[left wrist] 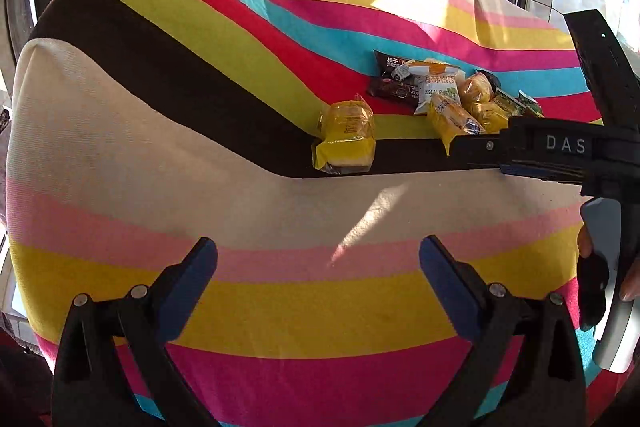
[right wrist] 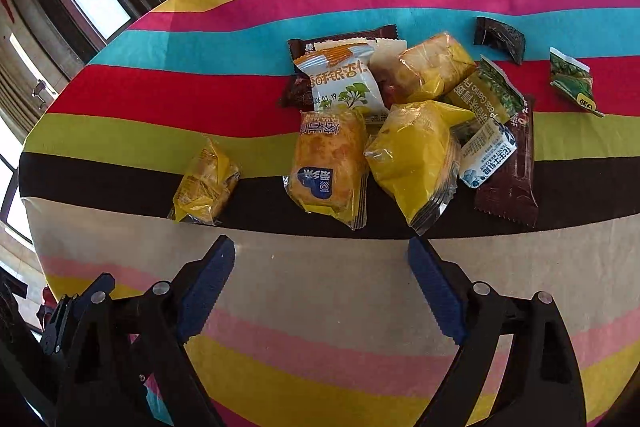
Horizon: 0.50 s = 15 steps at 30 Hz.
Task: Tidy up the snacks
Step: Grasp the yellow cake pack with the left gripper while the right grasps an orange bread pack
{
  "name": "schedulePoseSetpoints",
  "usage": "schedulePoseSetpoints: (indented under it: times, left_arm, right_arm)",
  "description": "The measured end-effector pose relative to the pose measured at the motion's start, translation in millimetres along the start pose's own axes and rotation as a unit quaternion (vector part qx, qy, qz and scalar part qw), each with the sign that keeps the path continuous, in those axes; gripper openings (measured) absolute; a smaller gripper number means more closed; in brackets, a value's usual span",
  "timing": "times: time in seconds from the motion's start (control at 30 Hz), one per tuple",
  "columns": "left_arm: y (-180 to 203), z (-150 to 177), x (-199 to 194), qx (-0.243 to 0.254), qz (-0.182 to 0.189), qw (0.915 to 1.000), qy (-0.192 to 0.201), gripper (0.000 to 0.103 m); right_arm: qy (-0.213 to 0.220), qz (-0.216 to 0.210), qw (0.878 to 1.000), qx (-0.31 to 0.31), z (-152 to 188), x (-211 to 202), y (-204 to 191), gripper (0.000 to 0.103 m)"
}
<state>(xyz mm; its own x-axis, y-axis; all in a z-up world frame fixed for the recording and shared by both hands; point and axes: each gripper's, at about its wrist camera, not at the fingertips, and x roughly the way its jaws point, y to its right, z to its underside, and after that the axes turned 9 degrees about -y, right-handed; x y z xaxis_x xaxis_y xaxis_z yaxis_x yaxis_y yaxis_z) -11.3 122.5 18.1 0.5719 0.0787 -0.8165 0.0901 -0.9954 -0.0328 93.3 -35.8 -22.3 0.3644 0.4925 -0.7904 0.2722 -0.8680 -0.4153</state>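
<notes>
The snacks (right wrist: 400, 115) lie heaped on the striped table (right wrist: 320, 267), one yellow packet (right wrist: 206, 183) apart at the left, perhaps already sorted out. The right gripper (right wrist: 322, 287) waits before the heap, jaws apart; the left gripper (left wrist: 318, 267) has its jaws apart as well and holds nothing.

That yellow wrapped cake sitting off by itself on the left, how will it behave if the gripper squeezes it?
The lone yellow cake probably gives softly, since its crinkled film looks puffy. The glossy wrapper may slip between the pads. Likely light, so a push should slide it across the striped cloth.
</notes>
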Motion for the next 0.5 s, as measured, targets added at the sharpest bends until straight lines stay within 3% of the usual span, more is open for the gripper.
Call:
schedulePoseSetpoints:
  times: [0.13,0.3,0.33,0.37,0.4,0.5]
  left_arm:
    - [-3,-6,5,-0.011,0.005,0.9999,-0.006,0.101]
    - [5,-31,17,0.001,0.001,1.0000,-0.001,0.101]
    - [8,-38,23,0.003,-0.005,1.0000,-0.006,0.101]
    - [10,-44,29,0.006,-0.010,0.9999,-0.011,0.101]
    - [13,-50,34,0.009,-0.014,0.9998,-0.014,0.101]
    - [20,-69,54,0.022,-0.039,0.9988,-0.023,0.101]
  right_arm:
    - [0.012,0.006,1.000,0.006,-21,13,-3,0.084]
    - [0.017,0.060,0.998,-0.031,-31,25,-15,0.083]
    - [0.021,0.073,0.997,-0.034,-31,25,-16,0.076]
    - [0.025,0.087,0.995,-0.039,-30,24,-15,0.049]
    - [0.026,0.090,0.994,-0.047,-29,22,-13,0.039]
    - [0.039,0.065,0.996,-0.040,-16,4,1,0.038]
